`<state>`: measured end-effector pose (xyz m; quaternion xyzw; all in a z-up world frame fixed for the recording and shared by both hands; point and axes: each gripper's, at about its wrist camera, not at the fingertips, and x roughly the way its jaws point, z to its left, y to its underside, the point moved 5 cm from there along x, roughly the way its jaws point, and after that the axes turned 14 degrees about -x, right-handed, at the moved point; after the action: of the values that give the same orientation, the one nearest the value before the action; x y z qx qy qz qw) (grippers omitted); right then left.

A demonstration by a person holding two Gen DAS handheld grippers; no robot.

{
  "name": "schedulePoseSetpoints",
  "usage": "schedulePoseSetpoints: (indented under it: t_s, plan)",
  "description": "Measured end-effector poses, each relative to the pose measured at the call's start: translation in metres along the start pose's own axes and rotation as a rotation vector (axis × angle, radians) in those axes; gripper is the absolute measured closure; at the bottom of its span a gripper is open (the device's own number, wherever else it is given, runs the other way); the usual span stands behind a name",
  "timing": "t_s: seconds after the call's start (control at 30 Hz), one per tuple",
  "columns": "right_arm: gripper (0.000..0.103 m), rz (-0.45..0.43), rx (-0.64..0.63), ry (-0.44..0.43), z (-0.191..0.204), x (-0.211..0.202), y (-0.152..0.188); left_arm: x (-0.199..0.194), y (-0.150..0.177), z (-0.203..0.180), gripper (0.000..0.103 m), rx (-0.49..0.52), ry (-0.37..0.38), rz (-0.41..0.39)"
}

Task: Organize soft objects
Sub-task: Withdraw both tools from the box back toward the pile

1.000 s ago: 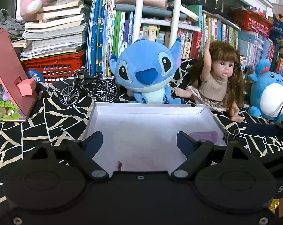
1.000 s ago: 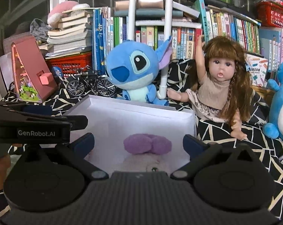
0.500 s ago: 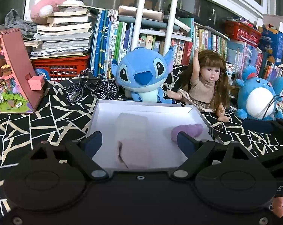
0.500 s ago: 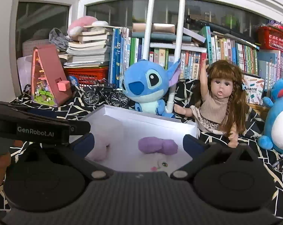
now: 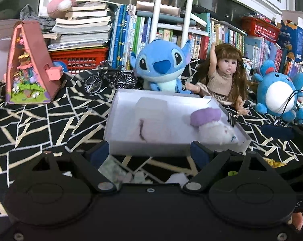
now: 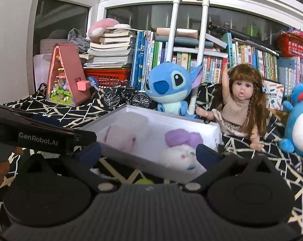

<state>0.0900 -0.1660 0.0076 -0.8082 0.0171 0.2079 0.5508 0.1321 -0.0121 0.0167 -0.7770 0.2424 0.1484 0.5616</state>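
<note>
A white box (image 5: 147,152) lies on the black patterned cloth just beyond my left gripper (image 5: 149,154). That gripper is open with nothing between its fingers. Inside the box are a pale pink soft bundle (image 5: 151,120) at the left and a white plush with a purple bow (image 5: 211,128) at the right. In the right wrist view the same box (image 6: 171,120) holds the pink bundle (image 6: 121,138) and the white plush (image 6: 179,156). My right gripper (image 6: 149,153) is open and empty at the box's near edge. Small pale soft pieces (image 5: 119,172) lie on the cloth under the left gripper.
Behind the box sit a blue plush (image 5: 161,68), a long-haired doll (image 5: 225,76) and a round blue plush (image 5: 278,94). A model bicycle (image 5: 109,78) and a pink triangular toy house (image 5: 28,66) stand at the left. Books and red baskets line the back.
Both grippers have drawn back from over the box, so its near wall and the two soft things inside now show in full. Both stay open.
</note>
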Motion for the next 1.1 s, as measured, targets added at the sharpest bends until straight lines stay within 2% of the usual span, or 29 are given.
schedulePoseSetpoints:
  t_s: [0.17,0.43,0.63,0.97,1.1]
  plan:
    - [0.000,-0.008,0.018,-0.014,0.011,-0.004,0.010,-0.012,0.009,0.009,0.016,0.003,-0.007,-0.015]
    - [0.000,-0.008,0.020,-0.039,0.029,-0.013,0.020,-0.029,0.028,0.014,0.016,0.067,-0.059,-0.063]
    - [0.000,0.006,-0.022,-0.011,0.038,-0.015,0.030,-0.029,0.041,0.022,0.011,0.045,-0.046,-0.022]
    - [0.000,0.087,-0.048,-0.002,0.039,-0.009,0.048,-0.031,0.058,0.034,0.011,0.023,-0.046,0.043]
    - [0.000,0.115,-0.051,-0.005,0.038,-0.006,0.053,-0.033,0.063,0.035,0.018,0.012,-0.026,0.065]
